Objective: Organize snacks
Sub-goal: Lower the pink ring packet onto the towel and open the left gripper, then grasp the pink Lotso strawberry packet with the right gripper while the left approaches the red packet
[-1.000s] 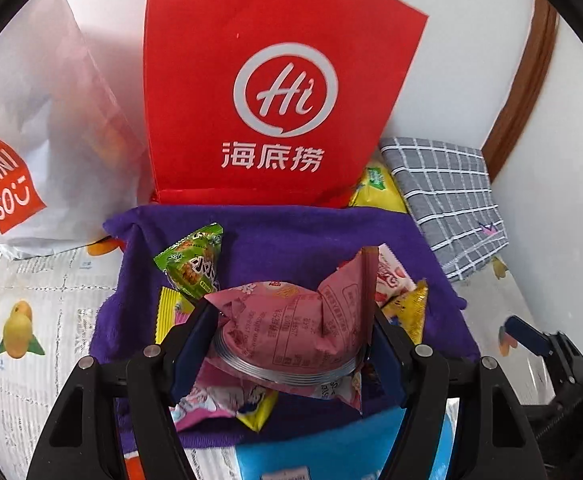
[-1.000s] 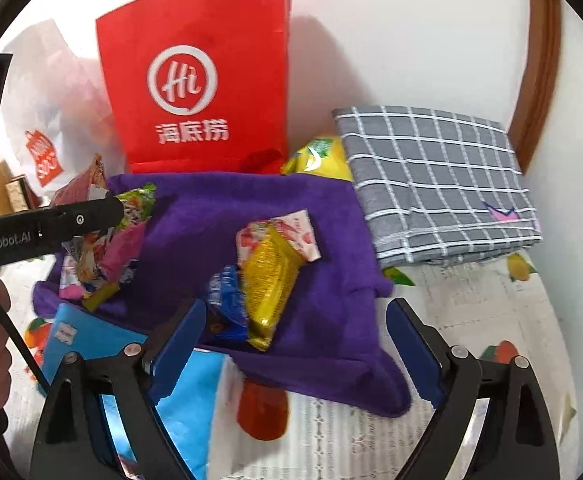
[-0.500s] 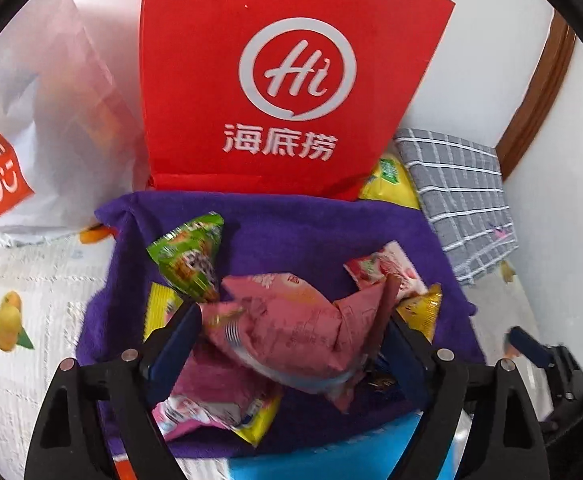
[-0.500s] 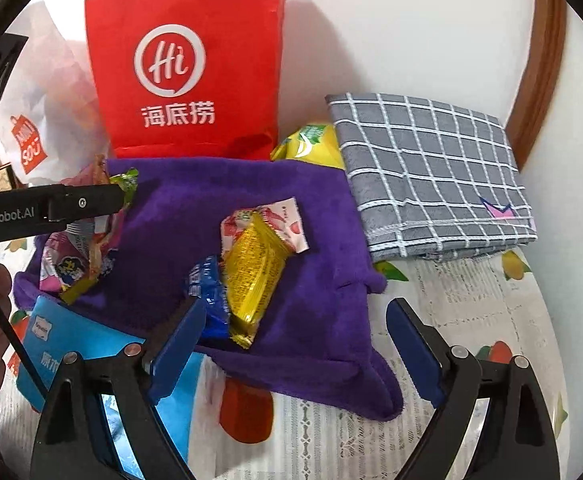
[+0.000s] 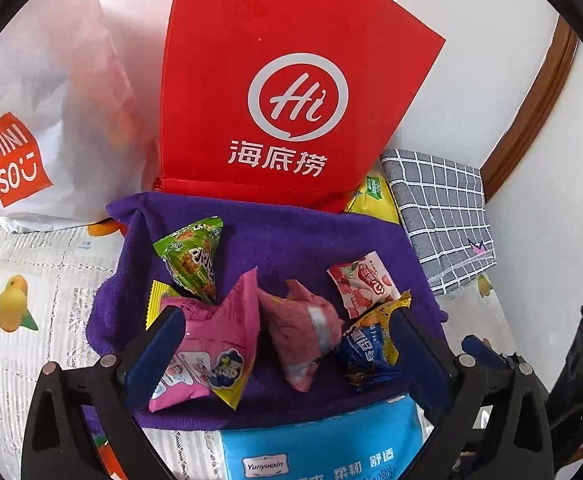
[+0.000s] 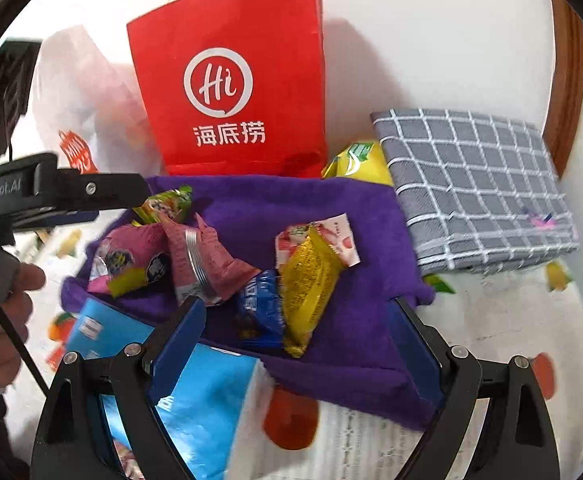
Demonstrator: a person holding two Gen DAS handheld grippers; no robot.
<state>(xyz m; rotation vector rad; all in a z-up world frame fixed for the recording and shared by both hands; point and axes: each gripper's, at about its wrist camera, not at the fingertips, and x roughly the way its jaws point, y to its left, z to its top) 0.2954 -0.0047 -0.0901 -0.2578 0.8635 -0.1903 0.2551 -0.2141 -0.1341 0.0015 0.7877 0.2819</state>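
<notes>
**Left wrist view: snack pile on purple towel, both jaws released**

Left wrist view shows your left gripper [image 5: 287,344] with its jaws opening, pads off the dusty-pink crinkled foil snack packet with a silver band [image 5: 305,330], which lies loose between them on the fuzzy purple towel [image 5: 291,240]. Beside it sit a glossy bright-pink pouch with a yellow corner [image 5: 207,344], a green pillow-shaped packet [image 5: 191,260], a white-and-red strawberry-print sachet [image 5: 363,284] and a dark blue twisted wrapper [image 5: 365,356]. A yellow textured foil packet [image 6: 311,280] overlaps the sachet in the right wrist view.

Your right gripper [image 6: 297,338] hangs over the towel's near edge, jaws wide and grasping nothing.

Behind the towel stands a stiff red paper bag with a white logo [image 5: 287,92], a crumpled white plastic bag [image 5: 47,112] left of it, a folded grey checked cloth [image 5: 443,208] to the right. A yellow pouch [image 5: 375,196] is mostly hidden behind the red bag. A light-blue tissue pack [image 5: 323,444] is cut off at the frame's bottom. The fruit-print cover on the bench [image 5: 23,300] blurs in the right wrist view.
</notes>
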